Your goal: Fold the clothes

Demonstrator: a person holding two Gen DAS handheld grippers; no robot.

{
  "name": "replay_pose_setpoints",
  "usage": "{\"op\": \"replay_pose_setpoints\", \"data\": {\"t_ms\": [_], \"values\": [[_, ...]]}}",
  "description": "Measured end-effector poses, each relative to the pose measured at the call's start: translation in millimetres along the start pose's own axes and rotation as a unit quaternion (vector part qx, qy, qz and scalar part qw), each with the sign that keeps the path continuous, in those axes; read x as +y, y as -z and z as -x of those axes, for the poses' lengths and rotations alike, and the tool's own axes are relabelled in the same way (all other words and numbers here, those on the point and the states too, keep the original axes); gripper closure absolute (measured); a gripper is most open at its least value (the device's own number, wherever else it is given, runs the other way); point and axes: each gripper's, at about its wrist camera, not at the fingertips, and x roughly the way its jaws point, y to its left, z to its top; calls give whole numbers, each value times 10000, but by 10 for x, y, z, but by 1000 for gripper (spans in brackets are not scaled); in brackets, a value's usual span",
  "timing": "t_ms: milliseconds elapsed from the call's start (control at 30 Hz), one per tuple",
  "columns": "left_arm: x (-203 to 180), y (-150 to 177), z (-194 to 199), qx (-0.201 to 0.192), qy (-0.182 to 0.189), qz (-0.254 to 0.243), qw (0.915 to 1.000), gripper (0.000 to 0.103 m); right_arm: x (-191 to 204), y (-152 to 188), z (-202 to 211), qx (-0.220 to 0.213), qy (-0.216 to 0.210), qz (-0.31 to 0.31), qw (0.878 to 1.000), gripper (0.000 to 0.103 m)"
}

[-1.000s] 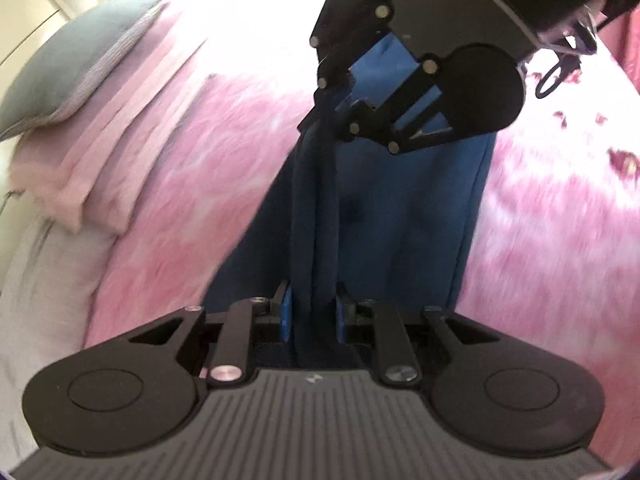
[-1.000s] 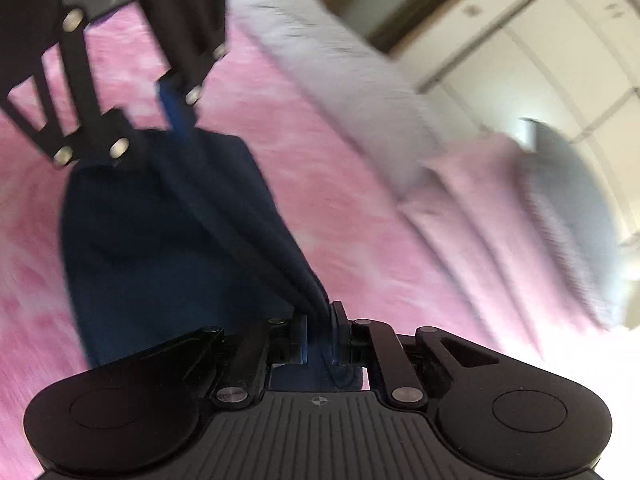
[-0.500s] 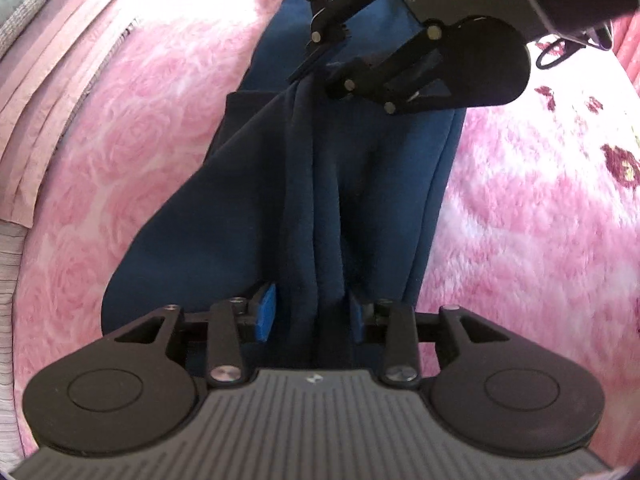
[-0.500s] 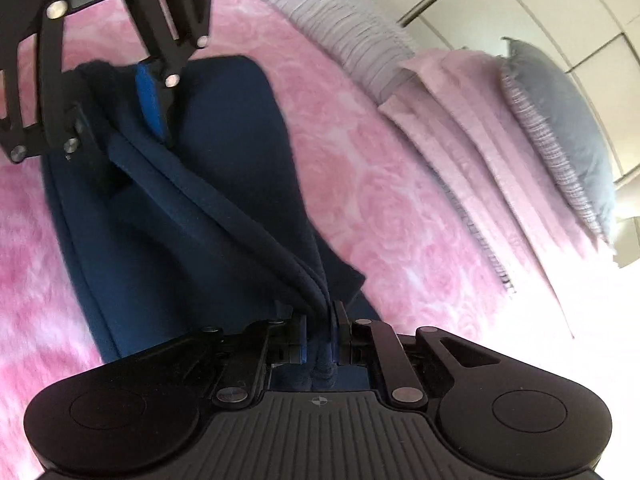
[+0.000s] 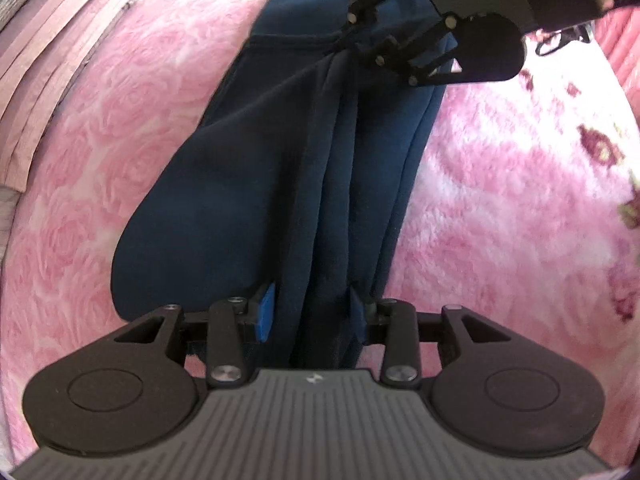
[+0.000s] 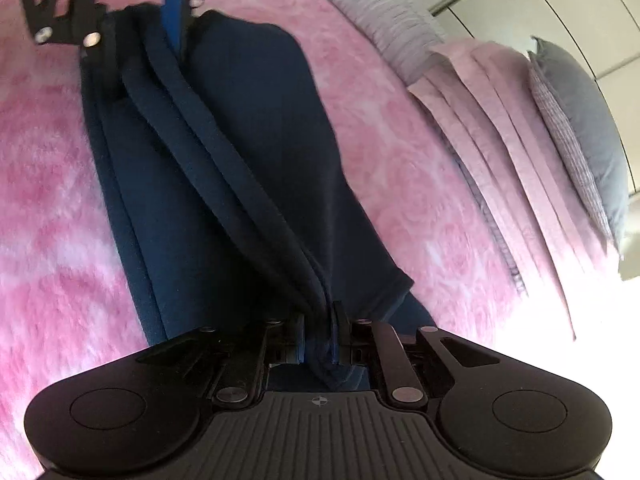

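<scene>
Stood parted at the left gripper [image 5: 310, 308], pads slack around a bunched ridge of the navy garment [image 5: 224, 200], one blue pad clear of the cloth. Clenched tight at the right gripper [image 6: 320, 320] on the far end of that same ridge. Lay otherwise spread over the pink plush blanket [image 5: 500, 200], well apart from the grey pillow [image 6: 580, 120]. Looked soft, light and limp, fairly thick; likely to sag between grips rather than slip. Best pinched at hems or corners, through every layer.

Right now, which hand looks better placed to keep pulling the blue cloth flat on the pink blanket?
Right. The right gripper pinches the navy garment tightly; the left gripper has fabric between looser jaws.
</scene>
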Motion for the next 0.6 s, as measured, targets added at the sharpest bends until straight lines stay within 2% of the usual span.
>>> {"op": "replay_pose_setpoints", "data": {"t_ms": [67,200,300,467,600], "values": [[74,54,107,-135,64,174,9997,70,-53,-3,12,41,-55,-222,9997,94],[312,151,338,-442,299,642,9965,69,-236,-13,-132,191,243,-197,9993,94],[526,268,437,-510,190,1011,9934,68,-263,-35,-192,225,178,-46,9996,94],[919,290,200,-342,11,1558,9872,68,-175,-69,-140,406,167,41,9990,92],[1114,310,-143,-88,201,1773,9839,56,-171,-139,33,500,150,-462,9976,92]]}}
